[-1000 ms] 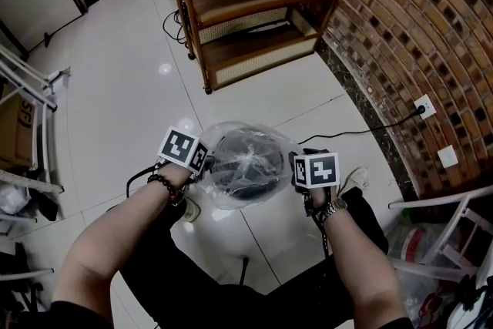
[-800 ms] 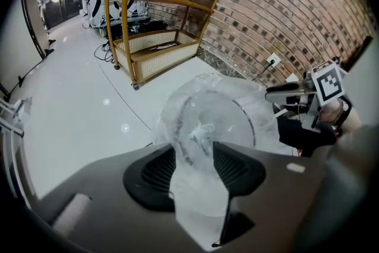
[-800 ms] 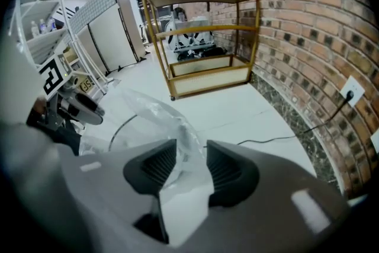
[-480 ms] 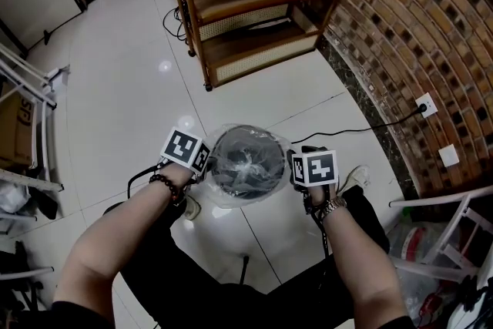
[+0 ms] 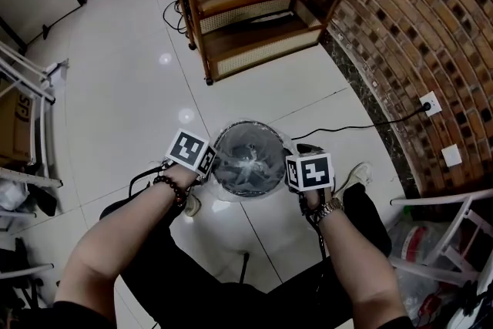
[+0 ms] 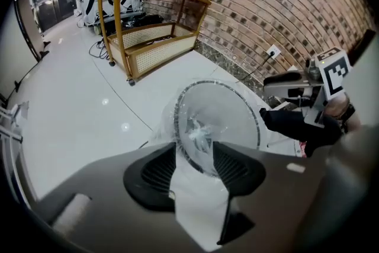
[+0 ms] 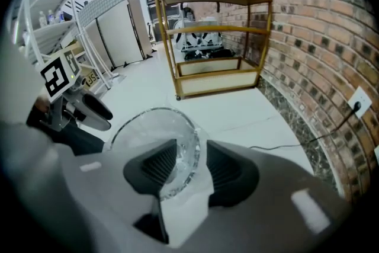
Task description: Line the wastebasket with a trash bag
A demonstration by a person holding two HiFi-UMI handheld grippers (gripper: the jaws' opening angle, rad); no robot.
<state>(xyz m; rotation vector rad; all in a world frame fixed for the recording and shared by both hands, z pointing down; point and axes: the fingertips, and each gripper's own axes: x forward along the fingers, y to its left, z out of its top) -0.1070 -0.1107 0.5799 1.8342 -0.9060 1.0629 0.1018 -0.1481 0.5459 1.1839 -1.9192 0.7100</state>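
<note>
A round dark wastebasket (image 5: 248,125) stands on the white floor between my hands. A clear trash bag (image 5: 245,162) is stretched over its mouth, gathered to a knot in the middle. My left gripper (image 5: 216,164) sits at the basket's left rim and my right gripper (image 5: 287,167) at its right rim. In the left gripper view the rim (image 6: 238,93) and the white film run between the left gripper's (image 6: 194,166) pads. In the right gripper view the rim (image 7: 140,118) and film likewise pass between the right gripper's (image 7: 185,169) pads. Both are shut on the bag at the rim.
A wooden shelf unit (image 5: 254,4) stands on the floor beyond the basket. A brick wall (image 5: 431,27) with a socket (image 5: 430,102) and a black cable (image 5: 362,125) runs along the right. White frames (image 5: 447,227) stand at the lower right, a rack (image 5: 31,88) at the left.
The bag billowed loosely around and beyond the basket a second ago; now it lies tight over the rim. Both grippers have stayed at the basket's sides.
</note>
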